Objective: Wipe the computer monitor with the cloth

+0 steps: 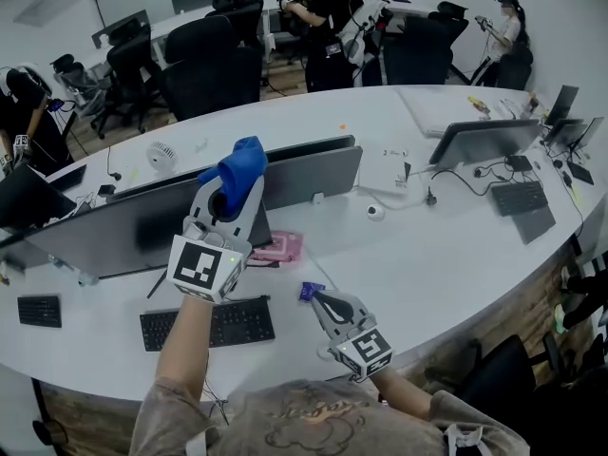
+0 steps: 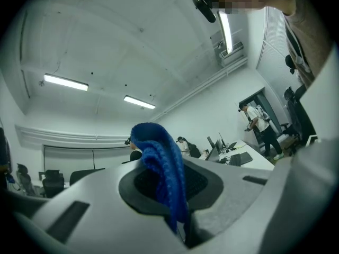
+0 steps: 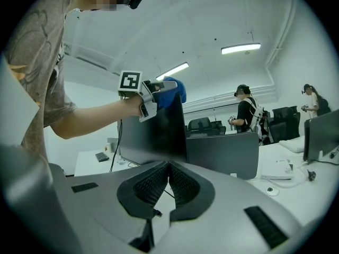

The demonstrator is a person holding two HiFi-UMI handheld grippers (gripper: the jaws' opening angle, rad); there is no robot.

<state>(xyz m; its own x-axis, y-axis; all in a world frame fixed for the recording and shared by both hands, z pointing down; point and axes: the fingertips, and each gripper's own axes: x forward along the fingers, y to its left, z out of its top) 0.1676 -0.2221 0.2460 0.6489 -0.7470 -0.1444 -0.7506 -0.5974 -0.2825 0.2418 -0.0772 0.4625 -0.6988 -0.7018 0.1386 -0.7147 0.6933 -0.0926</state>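
In the head view my left gripper (image 1: 228, 198) is raised at the top right corner of the dark computer monitor (image 1: 114, 231), shut on a blue cloth (image 1: 242, 164). The left gripper view shows the cloth (image 2: 159, 157) bunched up and pinched between that gripper's (image 2: 165, 181) jaws, pointing toward the ceiling. My right gripper (image 1: 318, 299) hovers low over the white table in front of the monitor, shut with nothing in it. In the right gripper view its jaws (image 3: 168, 165) touch at the tips and face the monitor's dark screen (image 3: 153, 131); the cloth (image 3: 175, 91) shows at the screen's top edge.
A black keyboard (image 1: 209, 323) lies before the monitor, a pink item (image 1: 280, 248) at its base, a small purple object (image 1: 310, 291) by my right gripper. A second screen's grey back (image 1: 313, 174) stands behind. Another monitor (image 1: 480, 141) and keyboard (image 1: 518, 198) sit right. People and office chairs are behind.
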